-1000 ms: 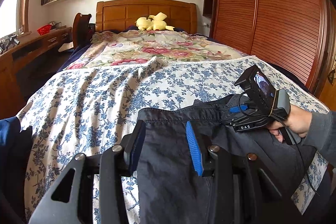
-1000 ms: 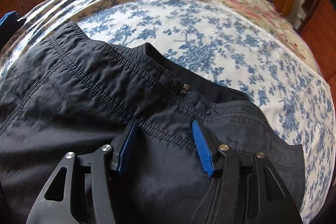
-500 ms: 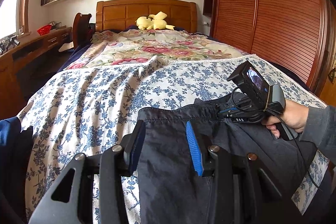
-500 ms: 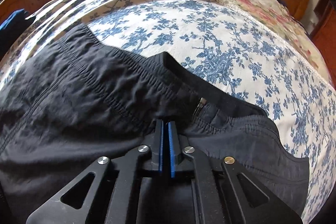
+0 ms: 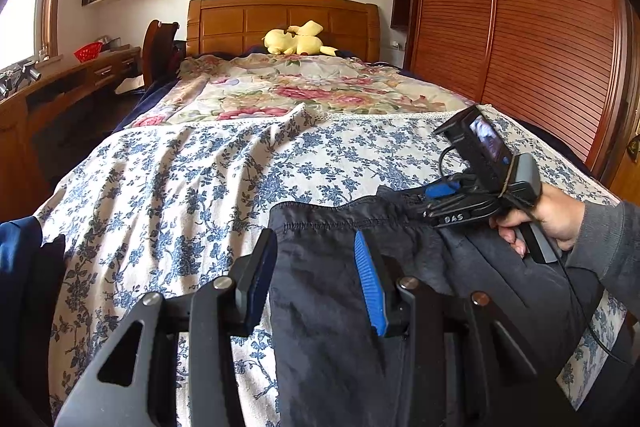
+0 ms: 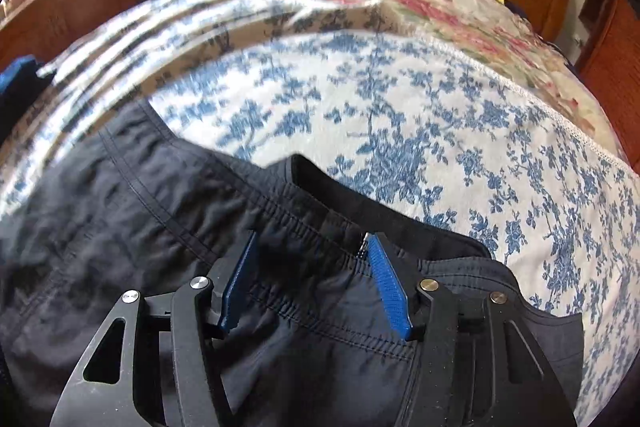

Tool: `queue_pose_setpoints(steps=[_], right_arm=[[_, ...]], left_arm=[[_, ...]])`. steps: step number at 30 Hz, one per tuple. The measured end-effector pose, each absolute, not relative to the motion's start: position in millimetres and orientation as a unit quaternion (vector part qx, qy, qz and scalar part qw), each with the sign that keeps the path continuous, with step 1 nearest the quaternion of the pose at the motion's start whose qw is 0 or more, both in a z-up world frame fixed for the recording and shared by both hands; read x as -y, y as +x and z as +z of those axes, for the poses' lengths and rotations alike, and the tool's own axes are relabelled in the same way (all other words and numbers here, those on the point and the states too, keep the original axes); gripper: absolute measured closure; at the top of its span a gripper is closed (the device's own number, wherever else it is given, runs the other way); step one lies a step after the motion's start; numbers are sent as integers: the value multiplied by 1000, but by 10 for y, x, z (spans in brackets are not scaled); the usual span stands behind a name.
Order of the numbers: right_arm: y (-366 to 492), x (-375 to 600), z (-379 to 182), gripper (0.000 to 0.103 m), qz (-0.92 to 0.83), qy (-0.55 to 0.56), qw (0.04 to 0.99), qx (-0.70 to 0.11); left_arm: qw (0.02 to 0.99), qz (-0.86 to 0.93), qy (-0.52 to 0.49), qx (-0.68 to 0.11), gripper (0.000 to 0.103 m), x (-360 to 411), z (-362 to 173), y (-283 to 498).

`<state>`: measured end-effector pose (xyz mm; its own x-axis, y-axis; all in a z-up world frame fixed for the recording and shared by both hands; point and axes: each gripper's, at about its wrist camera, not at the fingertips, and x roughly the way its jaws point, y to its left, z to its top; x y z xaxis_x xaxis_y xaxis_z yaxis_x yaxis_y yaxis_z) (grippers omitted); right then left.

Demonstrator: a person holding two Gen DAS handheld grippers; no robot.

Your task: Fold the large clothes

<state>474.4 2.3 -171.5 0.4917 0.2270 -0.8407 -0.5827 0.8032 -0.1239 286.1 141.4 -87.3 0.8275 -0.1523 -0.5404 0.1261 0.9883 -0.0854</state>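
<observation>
Broadly, bed (image 5: 192, 187) fills both views: wooden headboard (image 5: 284, 23) at the far end, a pink floral cover over the far half, a blue-and-white floral sheet (image 6: 400, 115) over the near half, its lace edge running across the middle. Louvred wooden wardrobe doors (image 5: 520, 39) stand along the right side of the bed; a wooden desk (image 5: 60, 87) runs along the left side under a window, with a red basket on it.

Dark trousers (image 5: 328, 307) lie on the blue floral sheet at the near end of the bed, toward its right side, waistband turned to the headboard. Elastic waistband gathered and puckered; a zip pull shows just by the right gripper's right pad. Fabric wrinkled, not flat.

Left gripper (image 5: 316, 275): jaws partly spread, hanging over the left edge of the trousers near the waistband corner. Whether the pads press the cloth, cannot tell; nothing visibly pinched.

Right gripper (image 6: 316, 283): jaws have just been opening and now stand spread, waistband cloth lying between and under them, pads not clamping it. In the left wrist view the same gripper (image 5: 444, 195) sits at the waistband's right part, held by a hand (image 5: 548, 215) in a grey sleeve, cable trailing from it.

Yellow plush toy (image 5: 296, 41) lies against the headboard, well apart from the trousers.
</observation>
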Motion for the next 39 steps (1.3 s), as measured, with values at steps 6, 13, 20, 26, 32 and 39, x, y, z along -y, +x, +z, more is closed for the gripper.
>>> queue_pose_setpoints(steps=[6,13,20,26,32,39], right_arm=[[4897,10,-1911,48,260,-163,816,-490],[4811,-4,-1869,92,279,-173,808,-488],[4706,-126,-1703,98,266,-204,837,-431],[4796,-274,-1669,98,258,-214,845,-417],[4750,-132,-1440,57,236,-195,866,-396],[4743,734,-953,45,181,-181,889,-380]], left_arm=[[955,-72,-24,-287,64,-1431,-879,2861],[953,-75,-27,-291,64,-1434,-912,2892],[953,-76,-24,-293,64,-1425,-928,2900],[953,-75,-25,-293,64,-1433,-928,2889],[954,-79,-26,-289,64,-1442,-899,2840],[953,-99,-27,-286,64,-1310,-875,2833]])
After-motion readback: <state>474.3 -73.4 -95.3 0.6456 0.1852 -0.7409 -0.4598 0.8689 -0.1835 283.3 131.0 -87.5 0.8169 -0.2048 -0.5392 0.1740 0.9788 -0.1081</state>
